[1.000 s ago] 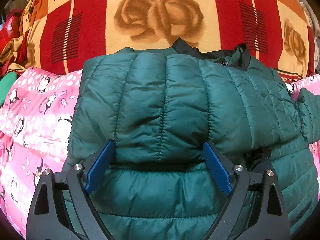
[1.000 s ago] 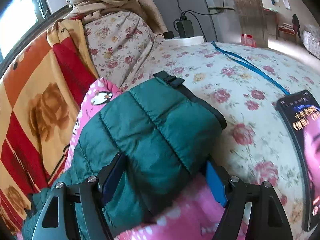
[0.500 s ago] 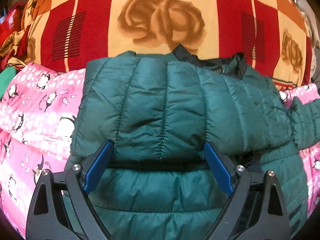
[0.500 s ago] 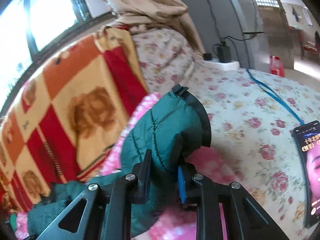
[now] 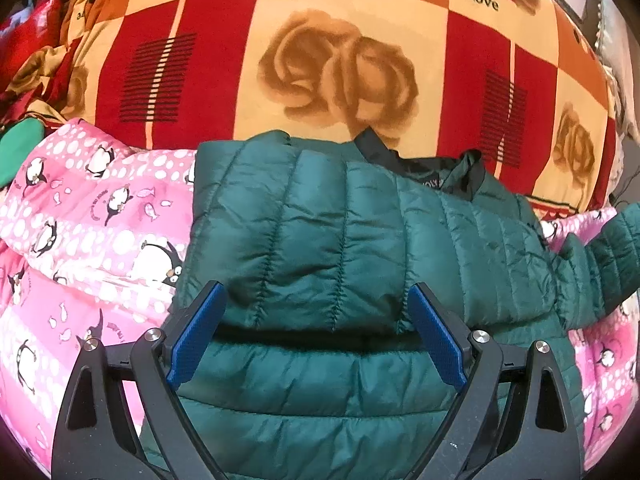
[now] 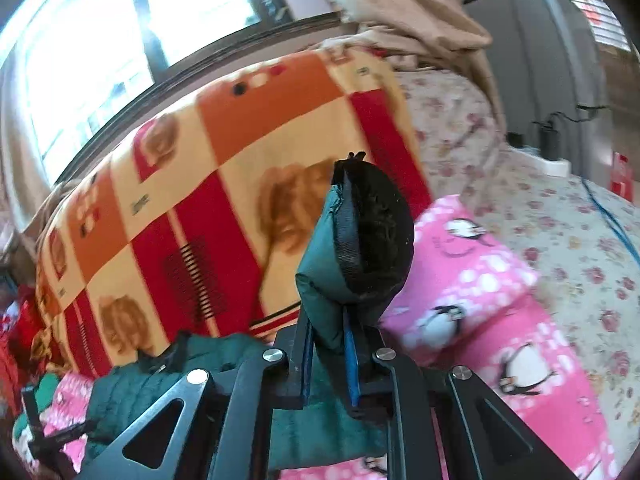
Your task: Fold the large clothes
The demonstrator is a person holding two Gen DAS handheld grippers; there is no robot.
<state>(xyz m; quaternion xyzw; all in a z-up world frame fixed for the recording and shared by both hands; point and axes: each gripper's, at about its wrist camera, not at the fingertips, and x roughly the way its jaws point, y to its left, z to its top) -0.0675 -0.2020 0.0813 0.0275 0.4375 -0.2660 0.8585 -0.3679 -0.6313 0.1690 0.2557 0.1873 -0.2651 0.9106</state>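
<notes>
The right gripper (image 6: pixel 328 360) is pinching the green puffer jacket's (image 5: pixel 340 240) sleeve cuff (image 6: pixel 360 240) while the left gripper (image 5: pixel 318 336) is hovering spread wide over it

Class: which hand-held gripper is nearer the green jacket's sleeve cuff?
Right. The right hand-held gripper is shut on the sleeve cuff, lifting it; the left hand-held gripper hangs open over the jacket's body.

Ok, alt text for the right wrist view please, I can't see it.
The right gripper is shut on the green jacket's sleeve cuff, lifted above a pink penguin quilt. Behind are an orange-and-red rose blanket and a bright window.
</notes>
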